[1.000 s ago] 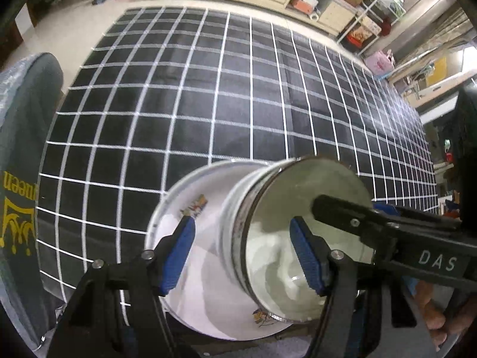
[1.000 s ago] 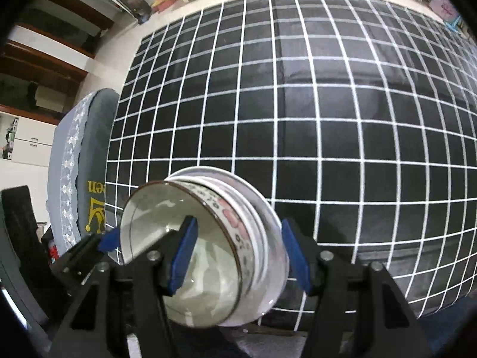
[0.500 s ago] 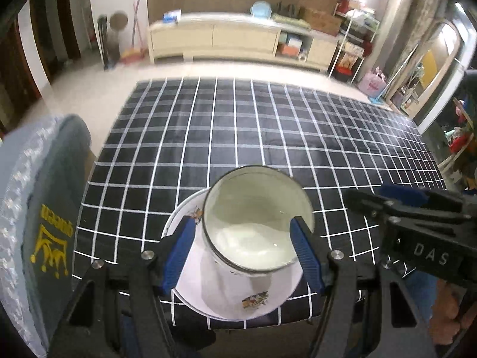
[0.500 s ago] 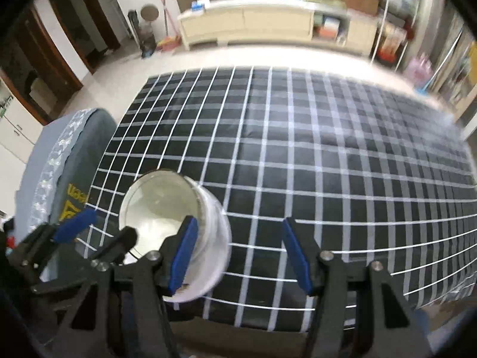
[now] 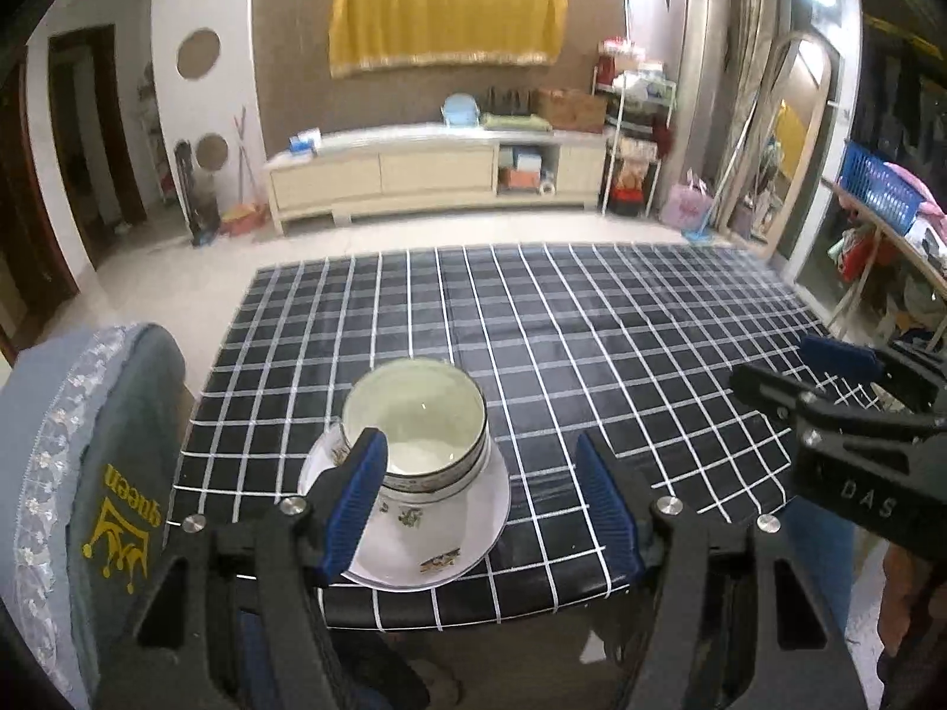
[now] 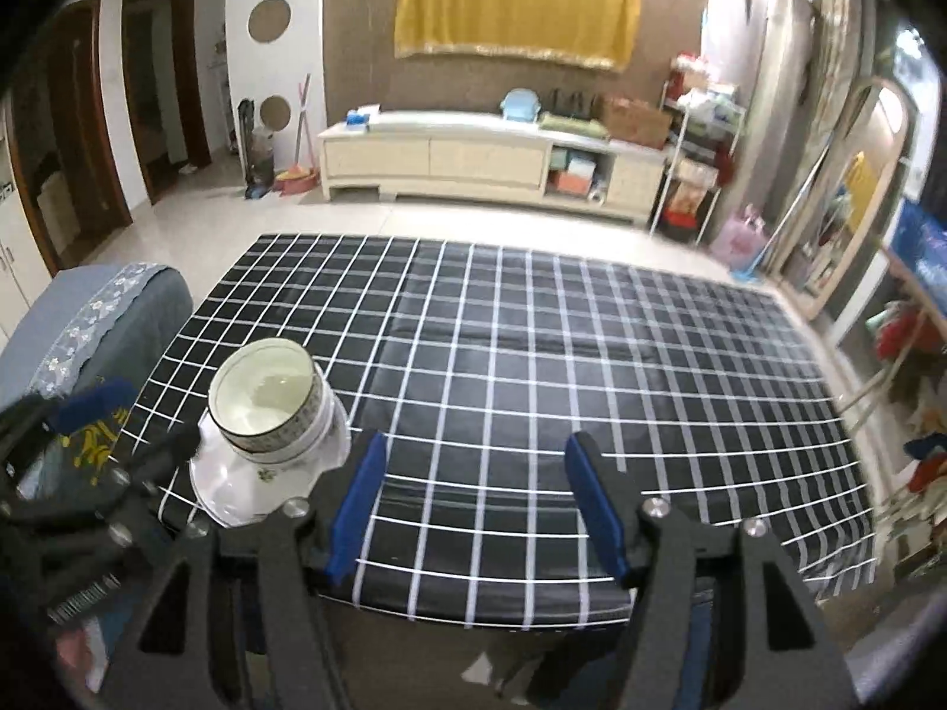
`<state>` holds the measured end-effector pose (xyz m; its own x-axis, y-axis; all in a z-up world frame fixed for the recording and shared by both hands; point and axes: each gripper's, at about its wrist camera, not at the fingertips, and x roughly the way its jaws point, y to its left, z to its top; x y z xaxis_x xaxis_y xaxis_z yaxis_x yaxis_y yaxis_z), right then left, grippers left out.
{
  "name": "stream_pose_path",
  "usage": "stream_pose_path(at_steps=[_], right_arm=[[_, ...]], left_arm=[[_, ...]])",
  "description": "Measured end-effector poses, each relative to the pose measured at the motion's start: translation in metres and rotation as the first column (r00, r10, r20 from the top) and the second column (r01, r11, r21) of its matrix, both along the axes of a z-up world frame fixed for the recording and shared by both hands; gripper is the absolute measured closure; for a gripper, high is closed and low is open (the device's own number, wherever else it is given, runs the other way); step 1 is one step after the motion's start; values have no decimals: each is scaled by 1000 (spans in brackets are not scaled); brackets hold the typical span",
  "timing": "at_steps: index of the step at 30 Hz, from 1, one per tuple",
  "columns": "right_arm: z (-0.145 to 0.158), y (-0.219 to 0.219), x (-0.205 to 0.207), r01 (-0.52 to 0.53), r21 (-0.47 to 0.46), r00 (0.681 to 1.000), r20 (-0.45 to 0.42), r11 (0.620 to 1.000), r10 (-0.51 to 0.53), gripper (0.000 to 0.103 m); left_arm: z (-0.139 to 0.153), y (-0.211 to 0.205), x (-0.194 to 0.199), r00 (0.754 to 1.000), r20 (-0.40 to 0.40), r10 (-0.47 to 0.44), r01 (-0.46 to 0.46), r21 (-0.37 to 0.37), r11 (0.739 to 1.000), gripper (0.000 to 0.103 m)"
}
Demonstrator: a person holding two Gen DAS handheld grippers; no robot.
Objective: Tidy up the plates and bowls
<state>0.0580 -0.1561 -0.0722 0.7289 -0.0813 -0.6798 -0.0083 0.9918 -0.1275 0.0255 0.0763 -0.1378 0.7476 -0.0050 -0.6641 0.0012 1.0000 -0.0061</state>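
A stack of white bowls (image 5: 417,435) with patterned rims stands on white plates (image 5: 461,538) near the front left edge of the table; it also shows in the right wrist view (image 6: 266,408), with the plates (image 6: 237,482) under it. My left gripper (image 5: 482,500) is open and empty, held back above the table's front edge, the stack just beyond its left finger. My right gripper (image 6: 473,500) is open and empty, to the right of the stack, and also shows in the left wrist view (image 5: 828,378).
The table carries a black cloth with a white grid (image 5: 592,343). A chair back with a grey cover (image 5: 100,473) stands at the table's left side. A cream sideboard (image 5: 438,177) and shelves stand far behind across the floor.
Both grippers have pulled back and up from the stack, which had filled the views between the fingers. The stack stays on the table, now smaller and farther away.
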Motion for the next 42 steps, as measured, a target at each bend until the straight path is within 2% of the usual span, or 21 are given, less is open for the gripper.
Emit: stream_pose_path(at_steps=[2, 5, 6, 7, 8, 11, 13, 18, 42], right_arm=[[8, -3, -14, 14, -5, 999, 45, 1000, -13, 31], [20, 0, -35, 4, -5, 994, 113, 1000, -3, 14], [24, 0, -42, 1, 4, 991, 130, 1000, -1, 11], [29, 1, -49, -3, 12, 989, 148, 1000, 1, 9], [31, 1, -55, -7, 10, 987, 158, 1000, 6, 5], [39, 3, -72, -4, -8, 979, 205, 1000, 5, 1], [45, 2, -83, -4, -10, 972, 236, 1000, 6, 0], [50, 3, -103, 8, -21, 952, 305, 1000, -1, 0], [49, 3, -115, -2, 1, 952, 305, 1000, 2, 0]], left_arm=[[10, -2, -11, 999, 40, 16, -16, 5, 1000, 39], [25, -5, -29, 995, 99, 3, -4, 11, 1000, 34], [28, -8, -34, 994, 109, -4, 3, 12, 1000, 32], [32, -9, -39, 993, 122, -11, 9, 13, 1000, 25], [36, -11, -45, 990, 143, -20, 18, 19, 1000, 22], [46, -20, -61, 981, 191, -36, 31, 32, 999, 21], [48, -21, -68, 976, 216, -33, 24, 42, 999, 14], [46, -24, -79, 973, 225, -53, 42, 51, 998, 13], [39, -23, -89, 971, 237, -41, 27, 62, 998, 13]])
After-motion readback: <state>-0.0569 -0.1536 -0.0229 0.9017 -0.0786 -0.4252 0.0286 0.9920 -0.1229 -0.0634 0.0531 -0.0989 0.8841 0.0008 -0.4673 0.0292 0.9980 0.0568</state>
